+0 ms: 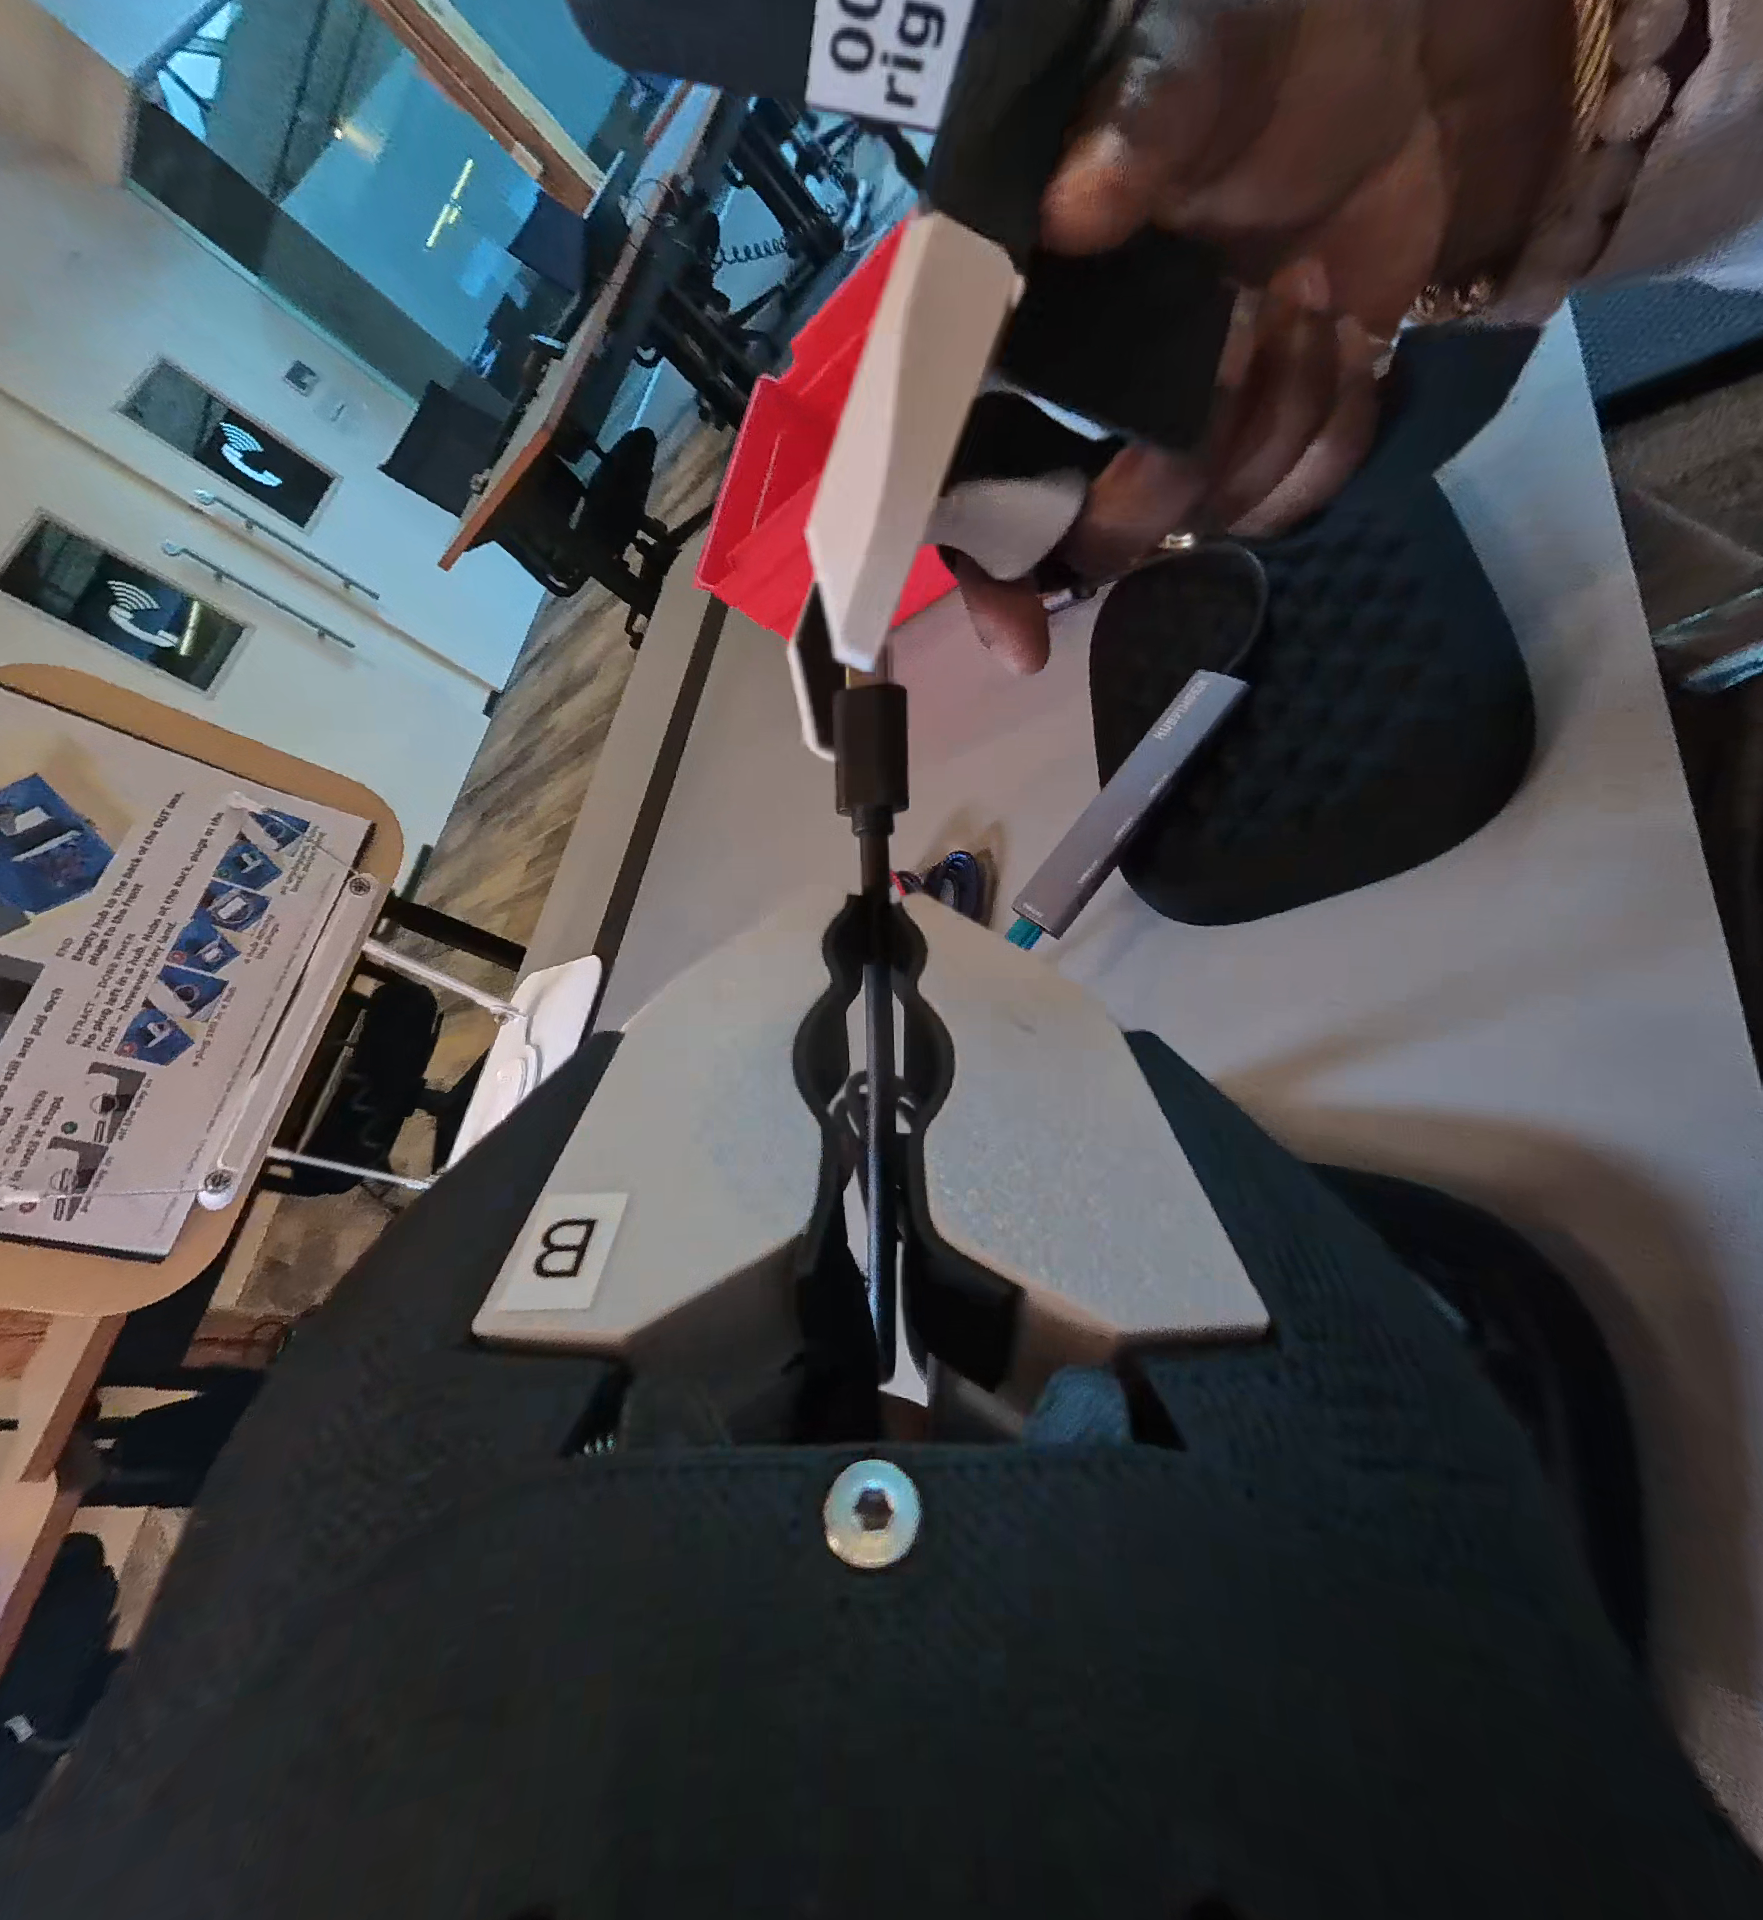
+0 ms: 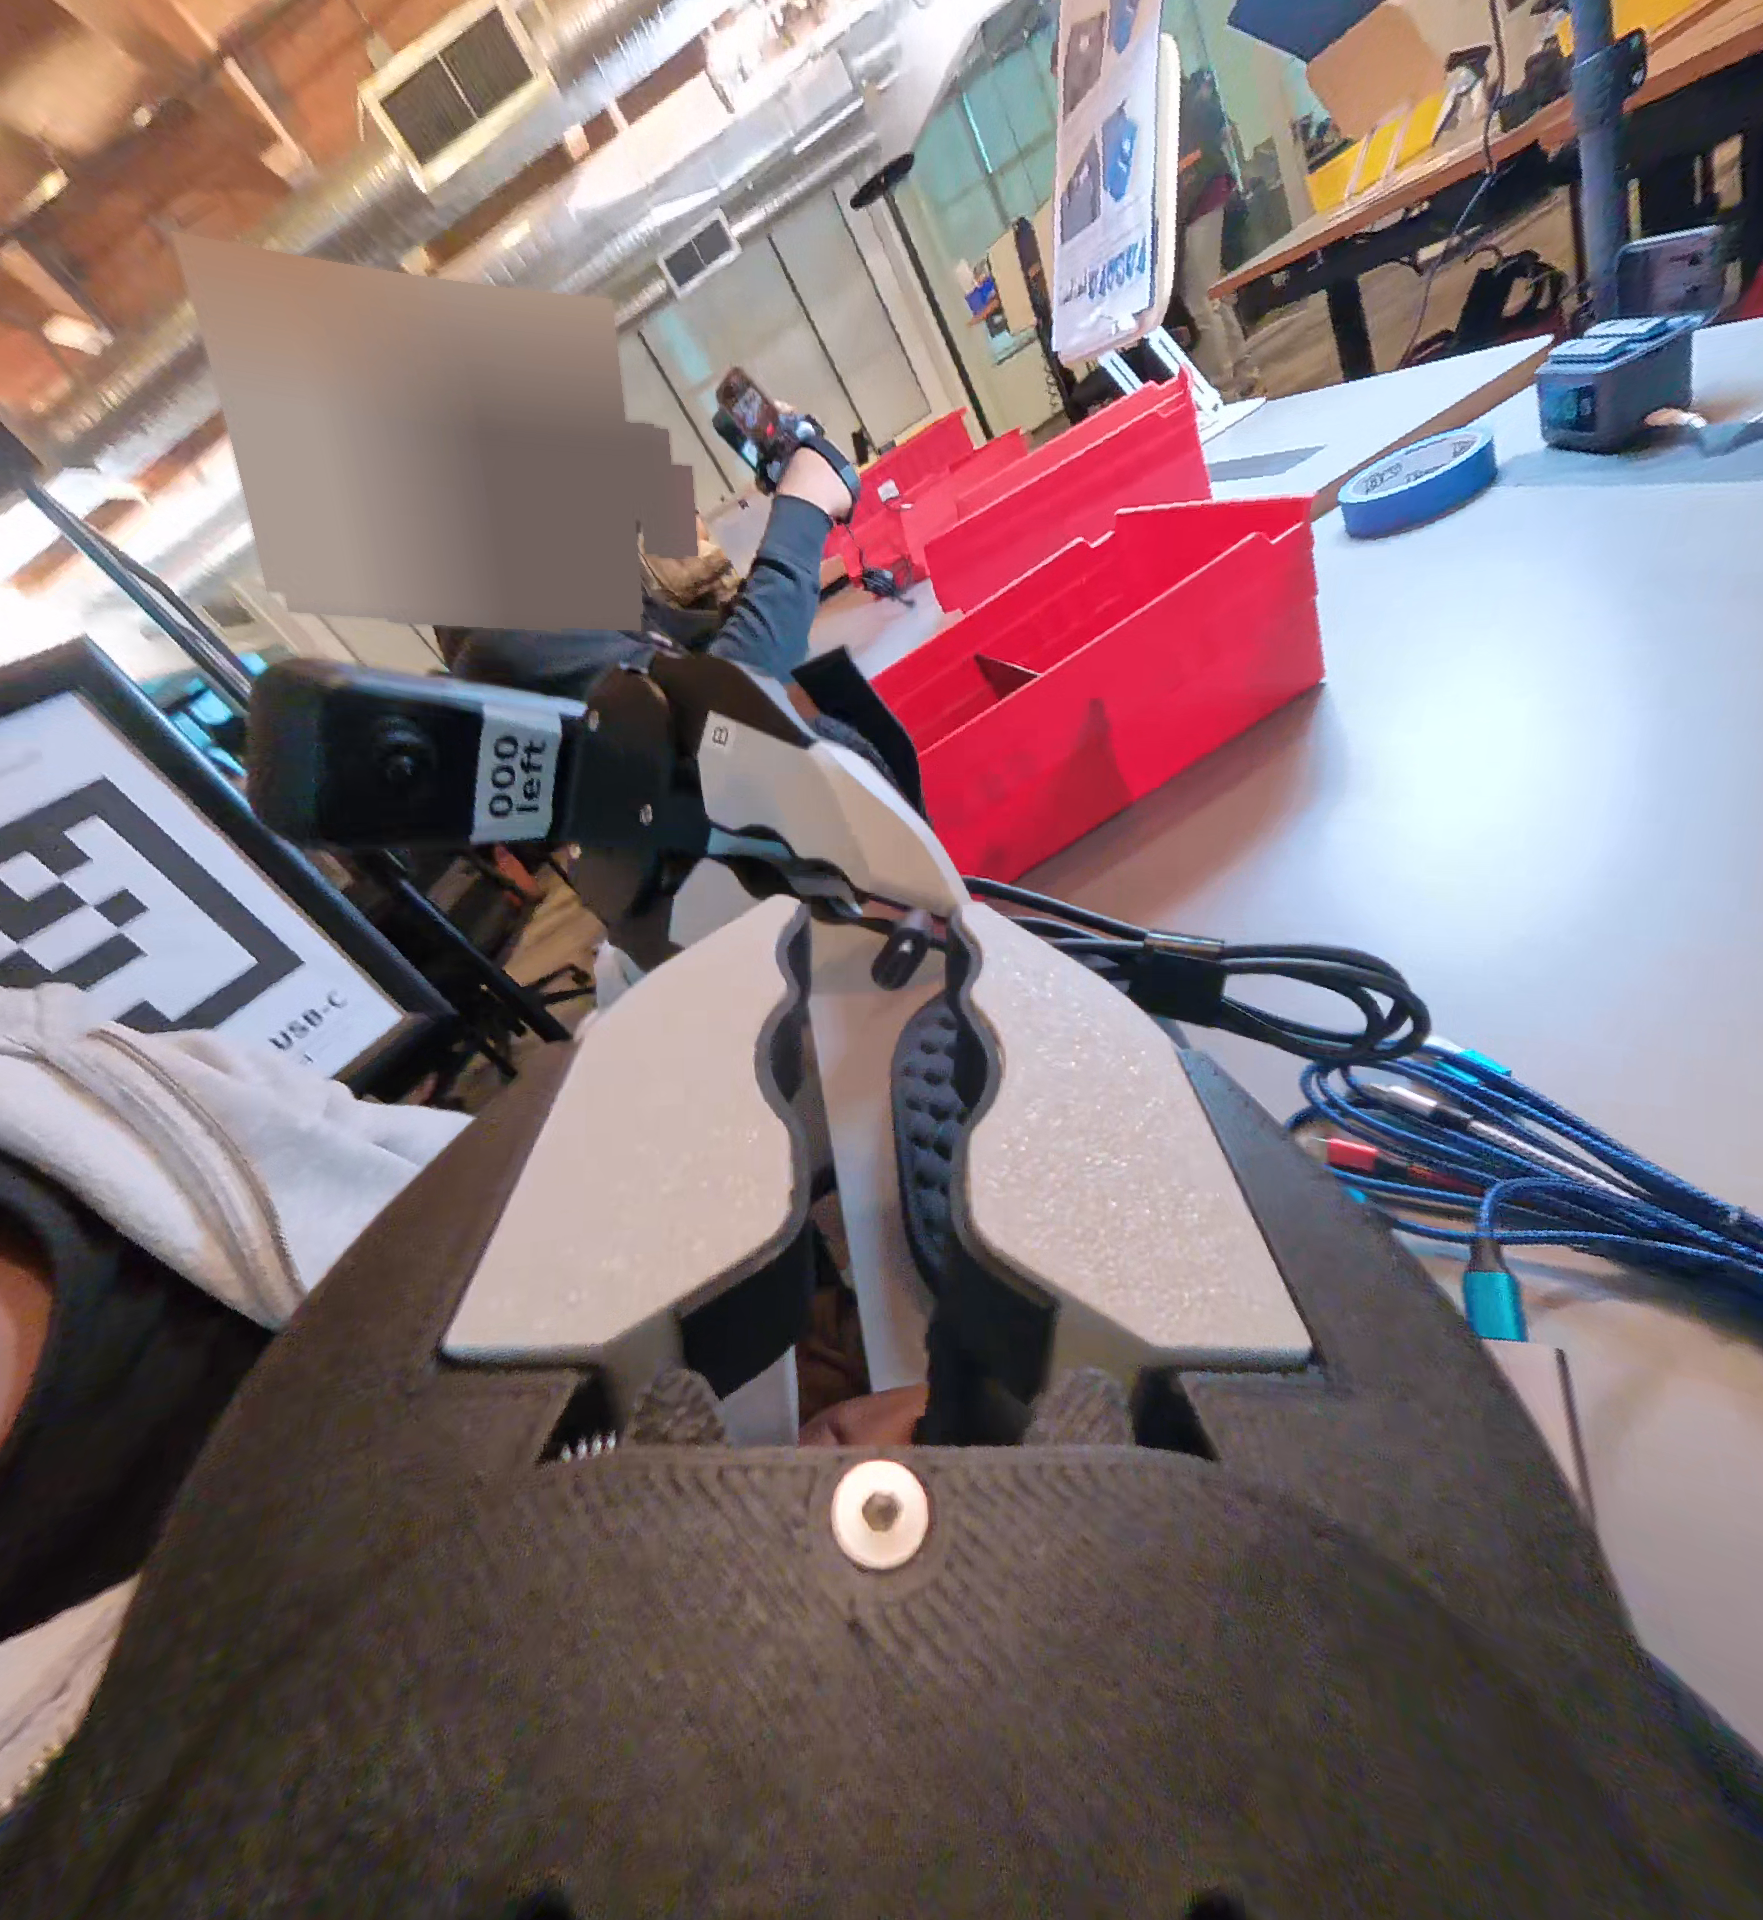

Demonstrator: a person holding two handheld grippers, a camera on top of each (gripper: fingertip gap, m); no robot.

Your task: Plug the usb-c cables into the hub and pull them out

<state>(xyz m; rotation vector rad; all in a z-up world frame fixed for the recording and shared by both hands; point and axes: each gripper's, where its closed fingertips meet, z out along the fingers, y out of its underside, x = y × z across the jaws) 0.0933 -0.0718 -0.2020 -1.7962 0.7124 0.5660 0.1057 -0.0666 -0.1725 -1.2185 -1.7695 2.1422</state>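
In the left wrist view my left gripper [image 1: 869, 914] is shut on a thin black usb-c cable [image 1: 877, 1091]. Its black plug [image 1: 869, 748] sticks out ahead, and the plug's metal tip meets the edge of a silver hub [image 1: 807, 691]. The right gripper [image 1: 849, 649] holds that hub from above. In the right wrist view my right gripper [image 2: 877, 935] is shut on the flat silver hub [image 2: 846, 1101]. The left gripper [image 2: 835, 821] faces it with the black plug [image 2: 898, 956] at the hub's far end. How deep the plug sits is hidden.
Red bins [image 2: 1116, 665] stand on the grey table [image 2: 1583, 727] behind the hub. A black cable loop [image 2: 1303, 987] and blue braided cables [image 2: 1583, 1174] lie to the right, with a blue tape roll [image 2: 1422, 483] farther off. A slim grey hub [image 1: 1131, 800] rests on a black mat [image 1: 1376, 727]. Only a small space, under 4 cm, lies between the two pairs of fingers.
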